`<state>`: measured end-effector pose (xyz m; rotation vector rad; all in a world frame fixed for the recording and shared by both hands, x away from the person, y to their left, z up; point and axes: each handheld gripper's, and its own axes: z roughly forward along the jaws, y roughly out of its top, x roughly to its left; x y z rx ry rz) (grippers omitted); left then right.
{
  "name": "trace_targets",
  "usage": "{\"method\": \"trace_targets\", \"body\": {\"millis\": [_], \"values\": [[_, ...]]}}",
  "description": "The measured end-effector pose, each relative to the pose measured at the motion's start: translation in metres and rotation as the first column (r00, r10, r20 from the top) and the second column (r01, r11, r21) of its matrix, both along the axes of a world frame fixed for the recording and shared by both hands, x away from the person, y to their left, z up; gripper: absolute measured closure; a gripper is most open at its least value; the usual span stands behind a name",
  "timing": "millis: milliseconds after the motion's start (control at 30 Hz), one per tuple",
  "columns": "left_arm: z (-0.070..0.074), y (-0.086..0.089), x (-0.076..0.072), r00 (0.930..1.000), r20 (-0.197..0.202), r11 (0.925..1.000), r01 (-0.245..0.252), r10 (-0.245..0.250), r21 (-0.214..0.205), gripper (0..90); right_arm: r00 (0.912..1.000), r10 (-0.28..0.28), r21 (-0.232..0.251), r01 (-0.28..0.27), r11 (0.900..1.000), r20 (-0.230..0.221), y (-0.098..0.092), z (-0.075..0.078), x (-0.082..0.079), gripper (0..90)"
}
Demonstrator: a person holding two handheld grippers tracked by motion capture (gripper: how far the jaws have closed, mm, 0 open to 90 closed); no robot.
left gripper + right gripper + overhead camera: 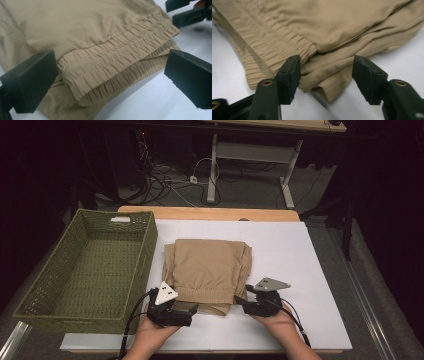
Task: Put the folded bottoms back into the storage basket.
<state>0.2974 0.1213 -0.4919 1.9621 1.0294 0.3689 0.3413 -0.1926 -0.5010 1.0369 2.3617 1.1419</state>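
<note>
Tan folded trousers; both hands low, jaws straddling hem.

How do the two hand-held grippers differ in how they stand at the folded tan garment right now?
The left gripper has its fingers spread wide around the elastic waistband corner of the folded tan garment; the right gripper stands narrower, at the opposite near corner, where layered fabric bunches. Both are open, straddling the garment's near edge on the white table.

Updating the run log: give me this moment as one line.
left tool: open at waistband corner | right tool: open around other corner | folded tan trousers: flat on white board | green basket: alongside
</note>
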Motion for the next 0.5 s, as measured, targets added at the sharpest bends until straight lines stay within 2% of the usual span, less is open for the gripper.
{"method": "trace_targets", "body": {"millis": [67,133,200,233,267,400,433,467,500], "values": [[-0.002,0.001,0.001,0.9998,-0.015,0.9999,-0.01,0.01,-0.006,0.0,0.9982,-0.053,-0.051,0.051,0.9974,-0.029,0.005,-0.004,0.003,46.9],[-0.002,0.001,0.0,0.9999,-0.014,1.0,-0.003,0.003,-0.005,0.0,0.9971,-0.054,-0.053,0.051,0.9973,-0.054,0.004,-0.007,0.005,52.1],[-0.002,0.001,0.0,0.9999,-0.013,1.0,0.0,0.0,-0.005,0.0,0.9975,-0.043,-0.053,0.04,0.9978,-0.056,0.004,-0.005,0.004,72.9],[-0.002,0.001,0.0,0.9999,-0.013,1.0,0.0,0.0,-0.005,0.0,0.9985,-0.03,-0.061,0.027,0.9978,-0.046,0.005,-0.005,0.002,81.0],[-0.001,0.001,0.0,0.9999,-0.013,0.9999,-0.006,0.006,-0.014,0.0,0.9988,-0.022,-0.059,0.019,0.9981,-0.043,0.006,-0.005,0.001,84.5],[0.003,0.002,-0.002,0.9999,0.0,0.9997,-0.013,0.013,-0.021,0.0,0.9993,-0.016,-0.063,0.014,0.9979,-0.034,0.004,-0.004,-0.002,86.3],[0.01,0.004,-0.004,0.9996,0.015,0.9988,-0.022,0.023,-0.043,0.0,0.9993,-0.013,-0.067,0.011,0.9977,-0.034,0.002,-0.003,-0.004,86.3],[0.01,0.004,-0.004,0.9996,0.015,0.9988,-0.022,0.023,-0.043,0.0,0.9995,-0.01,-0.071,0.008,0.9974,-0.028,-0.002,-0.002,-0.005,86.3],[0.017,0.002,-0.007,0.9995,0.03,0.9991,-0.011,0.013,-0.042,0.0,0.9994,-0.013,-0.068,0.011,0.9976,-0.033,-0.006,-0.001,-0.007,86.3]]}}
